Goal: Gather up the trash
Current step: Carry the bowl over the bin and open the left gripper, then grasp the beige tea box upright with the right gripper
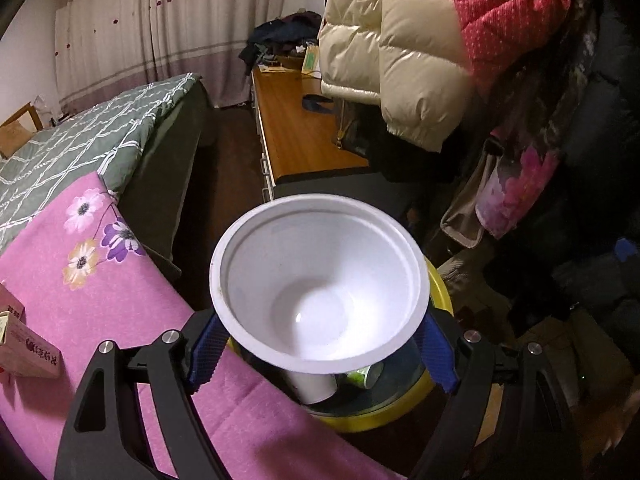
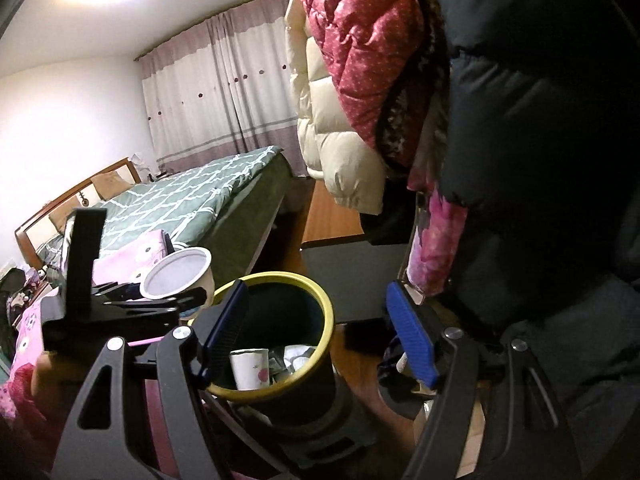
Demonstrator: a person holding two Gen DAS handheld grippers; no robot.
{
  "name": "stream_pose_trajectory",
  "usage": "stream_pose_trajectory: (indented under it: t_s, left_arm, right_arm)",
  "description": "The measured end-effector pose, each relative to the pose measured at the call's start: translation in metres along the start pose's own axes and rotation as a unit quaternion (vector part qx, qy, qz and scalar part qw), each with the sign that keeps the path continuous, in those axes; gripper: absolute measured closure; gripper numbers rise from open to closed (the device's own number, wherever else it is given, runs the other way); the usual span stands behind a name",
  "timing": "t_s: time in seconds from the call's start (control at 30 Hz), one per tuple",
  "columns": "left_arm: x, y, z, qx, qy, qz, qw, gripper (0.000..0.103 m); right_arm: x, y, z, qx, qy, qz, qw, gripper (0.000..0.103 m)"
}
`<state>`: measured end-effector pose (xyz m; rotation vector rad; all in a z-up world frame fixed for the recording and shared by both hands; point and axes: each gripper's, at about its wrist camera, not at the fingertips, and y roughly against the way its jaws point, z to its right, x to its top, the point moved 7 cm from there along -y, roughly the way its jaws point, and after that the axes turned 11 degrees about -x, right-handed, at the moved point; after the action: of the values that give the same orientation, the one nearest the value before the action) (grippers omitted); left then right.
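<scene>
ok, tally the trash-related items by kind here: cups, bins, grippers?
White plastic cups: 2, one wide empty cup held by the left gripper, one flower-print cup in the bin
Yellow-rimmed round trash bin: 1
Grippers: 2, the right gripper open, holding nothing
Total: 5

Count, both wrist views:
- Grippers, black with blue ribbed pads: 2, left gripper (image 1: 320, 354) and right gripper (image 2: 316, 344).
- Wide white plastic bowl (image 1: 320, 280): 1.
- Round yellow-rimmed dark trash bin (image 2: 320, 292): 1.
- White paper cup with pink print (image 2: 250, 368), inside bin: 1.
- Puffy jackets hanging: 3, cream (image 1: 384, 48), red dotted (image 1: 508, 12), black (image 2: 540, 140).
- Green quilted bed (image 2: 192, 200): 1.
</scene>
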<state>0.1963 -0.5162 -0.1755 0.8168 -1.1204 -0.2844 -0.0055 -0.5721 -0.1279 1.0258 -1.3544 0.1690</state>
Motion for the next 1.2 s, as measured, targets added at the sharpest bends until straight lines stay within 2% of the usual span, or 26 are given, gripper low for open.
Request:
stream_pose_trajectory:
  t_s: [0.03,0.07,0.17,0.3,0.37,0.47,0.57,0.67,0.77,0.8,0.9,1.0,1.07,1.1,1.2]
  left_arm:
    - [0.000,0.004,-0.001,0.000,0.002,0.003,1.0000,0.011]
    - [-0.001,0.009,-0.001,0.000,0.003,0.010,0.9999,0.009]
    - [-0.004,0.036,-0.009,0.009,0.003,0.031,0.9995,0.009]
    - [-0.013,0.091,-0.036,0.015,0.040,0.076,0.9962,0.008]
    - [-0.022,0.126,-0.056,0.035,0.060,0.107,0.9919,0.005]
    - [-0.045,0.184,-0.097,0.087,0.093,0.155,0.9797,0.005]
    - [-0.078,0.244,-0.148,0.169,0.127,0.200,0.9567,0.005]
    - [-0.119,0.295,-0.201,0.240,0.173,0.220,0.9295,0.005]
    - [-0.164,0.337,-0.253,0.320,0.213,0.229,0.8944,0.005]
    - [-0.180,0.349,-0.269,0.346,0.226,0.228,0.8818,0.005]
    - [-0.220,0.374,-0.309,0.389,0.267,0.225,0.8523,0.005]
    - [-0.251,0.391,-0.332,0.421,0.295,0.222,0.8286,0.005]
    - [-0.265,0.399,-0.342,0.429,0.306,0.226,0.8192,0.005]
    - [-0.269,0.399,-0.344,0.430,0.309,0.227,0.8173,0.005]
    - [-0.276,0.393,-0.352,0.427,0.313,0.215,0.8210,0.005]
  right_arm:
    - [0.001,-0.001,-0.001,0.000,0.000,0.000,1.000,0.035]
    - [0.002,-0.001,-0.001,0.001,0.001,0.000,1.000,0.035]
    - [0.003,0.001,-0.008,0.008,0.001,0.001,1.000,0.035]
    - [0.001,0.002,-0.024,0.023,0.010,0.000,1.000,0.035]
    - [-0.001,0.001,-0.032,0.029,0.015,-0.003,0.999,0.035]
    - [-0.004,-0.002,-0.055,0.049,0.031,-0.012,0.998,0.035]
    - [-0.007,-0.005,-0.075,0.063,0.046,-0.018,0.997,0.034]
    - [-0.015,-0.010,-0.111,0.095,0.069,-0.034,0.993,0.034]
    - [-0.021,-0.011,-0.140,0.120,0.085,-0.045,0.988,0.034]
    - [-0.024,-0.013,-0.161,0.141,0.096,-0.053,0.984,0.034]
    - [-0.028,-0.013,-0.199,0.162,0.130,-0.053,0.977,0.034]
    - [-0.031,-0.014,-0.233,0.190,0.150,-0.060,0.968,0.034]
    - [-0.032,-0.018,-0.265,0.214,0.169,-0.065,0.960,0.034]
    - [-0.032,-0.020,-0.279,0.221,0.179,-0.068,0.956,0.034]
    - [-0.037,-0.026,-0.313,0.242,0.200,-0.079,0.946,0.034]
